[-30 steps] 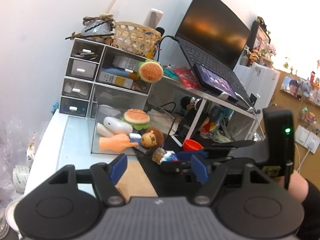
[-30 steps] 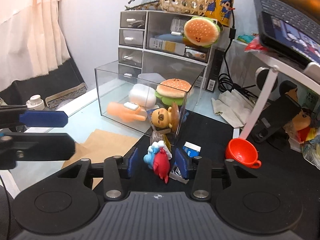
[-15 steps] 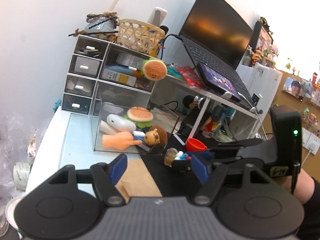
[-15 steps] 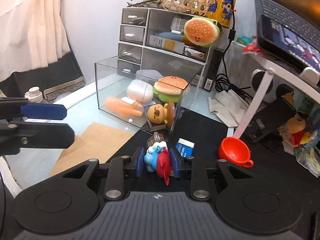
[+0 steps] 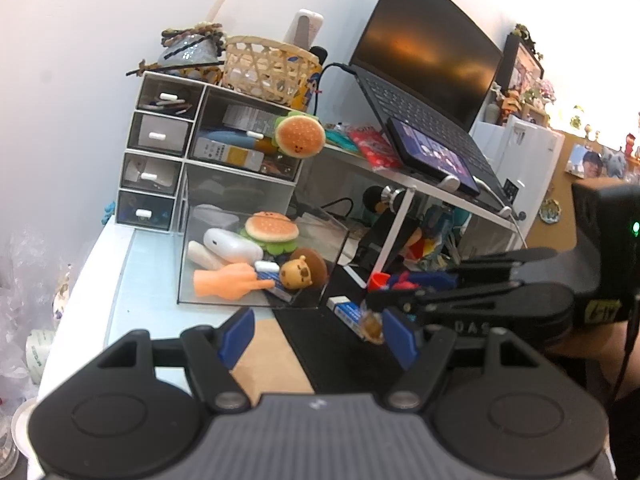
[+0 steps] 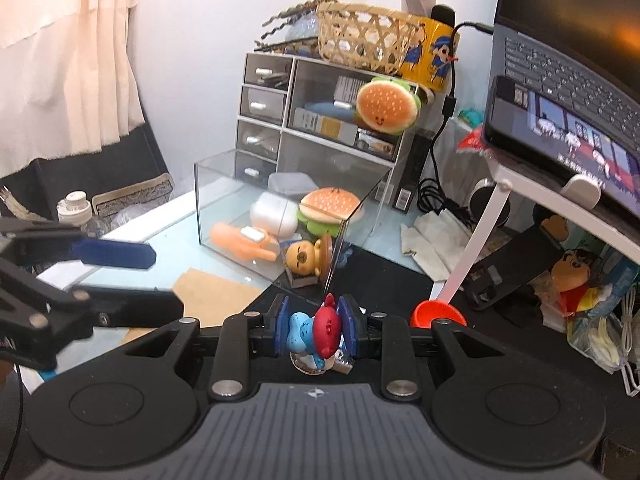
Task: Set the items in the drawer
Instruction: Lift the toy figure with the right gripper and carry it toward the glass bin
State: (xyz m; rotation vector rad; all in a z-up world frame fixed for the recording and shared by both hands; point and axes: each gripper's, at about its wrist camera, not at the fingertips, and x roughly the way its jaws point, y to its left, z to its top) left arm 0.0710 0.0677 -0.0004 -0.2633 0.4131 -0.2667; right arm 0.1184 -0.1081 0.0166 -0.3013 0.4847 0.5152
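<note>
— What do we hold?
— One blue-and-red toy figure point(image 6: 316, 334), pinched upright between our right gripper point(image 6: 313, 330)'s pads above the black mat point(image 6: 384, 276); its long axis is vertical, red face toward the camera. Our left gripper point(image 5: 318, 336) is spread wide, empty.
— And farther out?
— One clear drawer point(image 6: 224, 184) holding five things we can count: an orange hand toy point(image 6: 240, 242), a bear figure point(image 6: 304, 258), a white case point(image 6: 272, 214), a burger point(image 6: 330, 206), a lidded tub. A second burger point(image 6: 386, 106) hangs on the organizer point(image 6: 264, 124).

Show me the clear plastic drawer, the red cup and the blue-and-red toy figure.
Clear plastic drawer point(image 6: 216, 204): right wrist view, left wall.
Small red cup point(image 6: 430, 314): right wrist view, rim.
Blue-and-red toy figure point(image 6: 326, 326): right wrist view, red head.
</note>
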